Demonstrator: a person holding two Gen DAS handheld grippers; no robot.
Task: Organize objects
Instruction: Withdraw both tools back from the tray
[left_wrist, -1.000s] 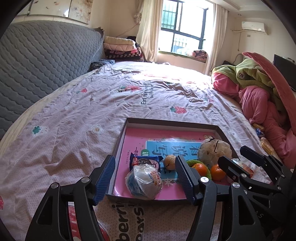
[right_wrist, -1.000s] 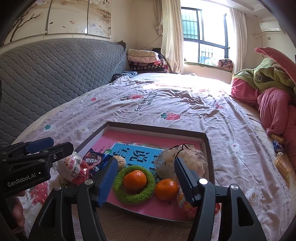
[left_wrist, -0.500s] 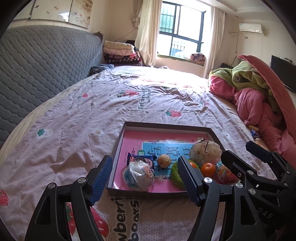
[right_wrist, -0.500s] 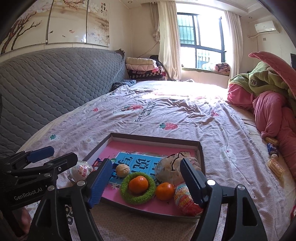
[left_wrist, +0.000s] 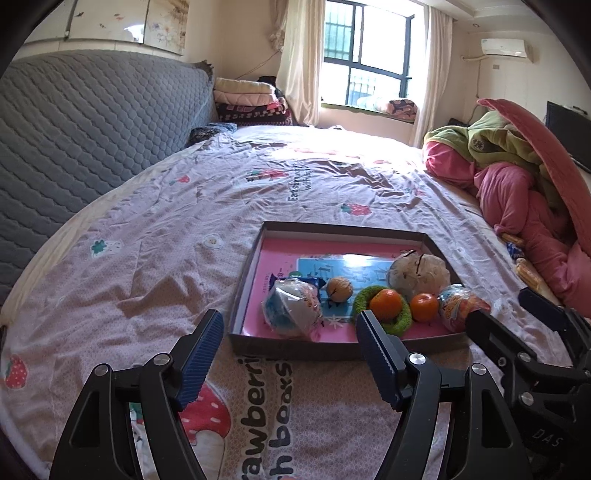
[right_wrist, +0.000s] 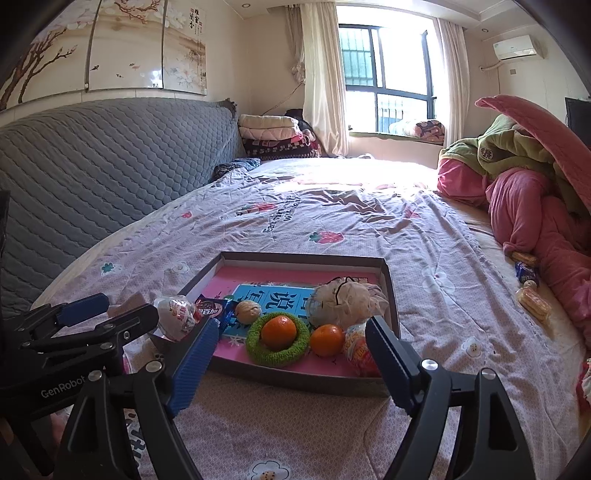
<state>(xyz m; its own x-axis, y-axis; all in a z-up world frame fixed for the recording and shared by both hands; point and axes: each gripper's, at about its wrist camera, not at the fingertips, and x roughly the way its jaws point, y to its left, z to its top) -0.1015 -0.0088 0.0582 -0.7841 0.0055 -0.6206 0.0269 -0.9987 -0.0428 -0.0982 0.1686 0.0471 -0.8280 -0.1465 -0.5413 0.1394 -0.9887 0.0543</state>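
A dark shallow tray (left_wrist: 343, 236) lined with a pink book lies on the bed. It holds a blue-and-white wrapped egg (left_wrist: 291, 308), a blue snack packet (left_wrist: 314, 282), a walnut (left_wrist: 340, 290), an orange in a green ring (left_wrist: 386, 304), a second orange (left_wrist: 424, 306), a red wrapped egg (left_wrist: 458, 306) and a white mesh bundle (left_wrist: 421, 275). My left gripper (left_wrist: 288, 328) hangs open just short of the tray's near edge, with nothing held. My right gripper (right_wrist: 291, 326) hovers before the tray (right_wrist: 303, 256), its jaws opening and holding nothing.
A heap of pink and green bedding (right_wrist: 528, 177) fills the right side, with loose snack packets (right_wrist: 532, 299) beside it. A grey quilted headboard (right_wrist: 92, 177) runs along the left. Folded blankets (right_wrist: 273, 136) are stacked at the far end under the window.
Both grippers have drawn back from the tray, which now sits farther off. The right jaws have spread wider, and the red wrapped egg lies free in the tray.
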